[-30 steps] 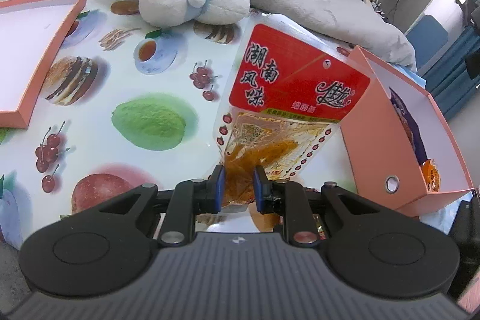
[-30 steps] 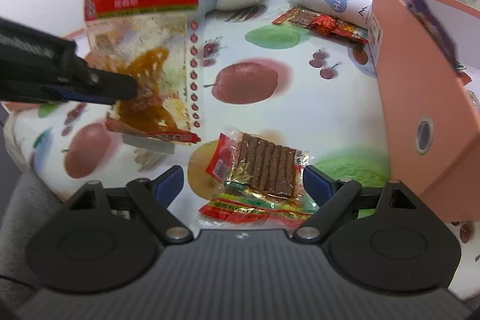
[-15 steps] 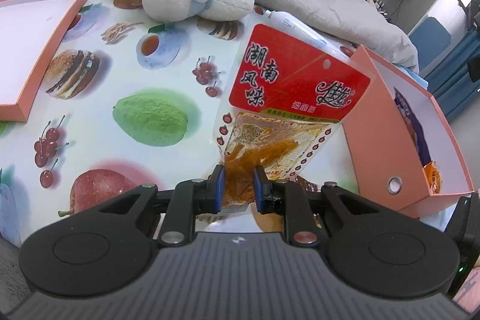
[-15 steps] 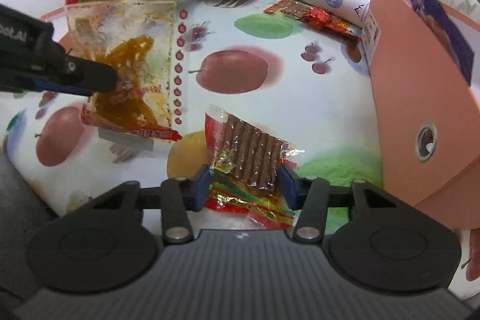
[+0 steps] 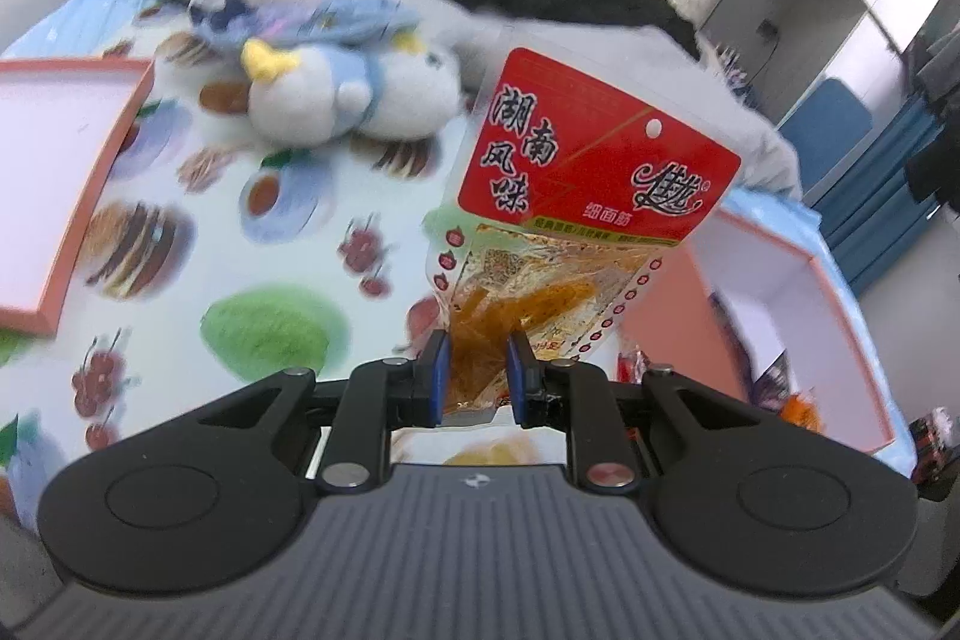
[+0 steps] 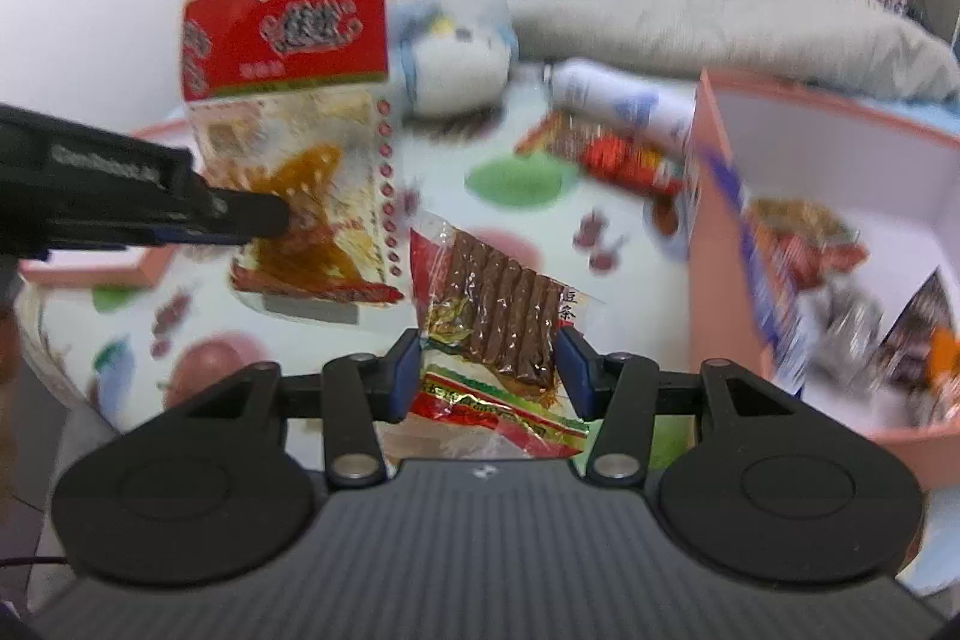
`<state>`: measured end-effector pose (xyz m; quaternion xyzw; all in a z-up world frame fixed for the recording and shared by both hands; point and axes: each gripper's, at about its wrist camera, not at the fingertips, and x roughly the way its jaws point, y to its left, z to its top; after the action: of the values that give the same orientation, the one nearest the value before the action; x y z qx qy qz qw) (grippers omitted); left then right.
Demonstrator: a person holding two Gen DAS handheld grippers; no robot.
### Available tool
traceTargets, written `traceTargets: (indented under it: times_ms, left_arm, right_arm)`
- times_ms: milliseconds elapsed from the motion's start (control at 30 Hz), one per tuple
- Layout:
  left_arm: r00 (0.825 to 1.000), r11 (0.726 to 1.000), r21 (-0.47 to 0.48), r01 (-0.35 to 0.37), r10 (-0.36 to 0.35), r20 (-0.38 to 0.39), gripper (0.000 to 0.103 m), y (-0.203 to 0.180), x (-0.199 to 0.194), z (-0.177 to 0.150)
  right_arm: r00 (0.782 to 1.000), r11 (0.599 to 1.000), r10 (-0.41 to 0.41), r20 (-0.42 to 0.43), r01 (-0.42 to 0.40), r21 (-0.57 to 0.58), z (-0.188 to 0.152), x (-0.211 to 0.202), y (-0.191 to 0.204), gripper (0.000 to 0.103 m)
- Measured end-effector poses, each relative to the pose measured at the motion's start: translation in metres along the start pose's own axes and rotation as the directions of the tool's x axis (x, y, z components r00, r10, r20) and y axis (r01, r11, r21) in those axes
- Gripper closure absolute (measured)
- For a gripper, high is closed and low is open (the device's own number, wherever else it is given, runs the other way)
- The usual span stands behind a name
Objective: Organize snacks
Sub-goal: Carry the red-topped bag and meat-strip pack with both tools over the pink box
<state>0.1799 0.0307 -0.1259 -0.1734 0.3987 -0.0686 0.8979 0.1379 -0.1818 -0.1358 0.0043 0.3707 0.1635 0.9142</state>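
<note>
My right gripper (image 6: 489,370), wide open a second ago over the brown-strip snack pack (image 6: 498,319), now clamps it and lifts it off the fruit-print cloth (image 6: 336,346); my left gripper (image 5: 477,379) still pinches the red-topped noodle snack bag (image 5: 576,214) in the air. With both packs up, the pink box (image 6: 711,244) of snacks, just right, looks the likely next stop

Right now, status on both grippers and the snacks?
Left gripper shut on red-topped clear snack bag. Right gripper shut on brown-strip snack packet. Open orange box ahead, path clear.
</note>
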Motion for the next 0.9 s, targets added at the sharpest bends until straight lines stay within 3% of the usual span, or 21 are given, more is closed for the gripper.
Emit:
traceTargets:
  times_ms: [300,533,767,900]
  left_arm:
    - [0.993,0.994,0.051,0.097,-0.1,0.061,0.08,-0.049,-0.021,0.036]
    - [0.979,0.979,0.101,0.176,-0.185,0.087,0.08,-0.097,-0.028,0.052]
    - [0.967,0.954,0.174,0.245,-0.253,0.029,0.08,-0.158,-0.001,0.056]
    - [0.964,0.942,0.204,0.267,-0.261,-0.054,0.08,-0.194,0.033,0.051]
  right_arm:
    - [0.987,0.998,-0.058,0.151,0.059,0.002,0.042,-0.054,-0.024,0.052]
    - [0.967,0.992,-0.128,0.22,0.124,0.033,0.056,-0.084,-0.059,0.052]
    - [0.948,0.975,-0.22,0.231,0.202,0.097,0.05,-0.093,-0.111,0.051]
    - [0.942,0.959,-0.268,0.201,0.239,0.155,0.036,-0.086,-0.146,0.051]
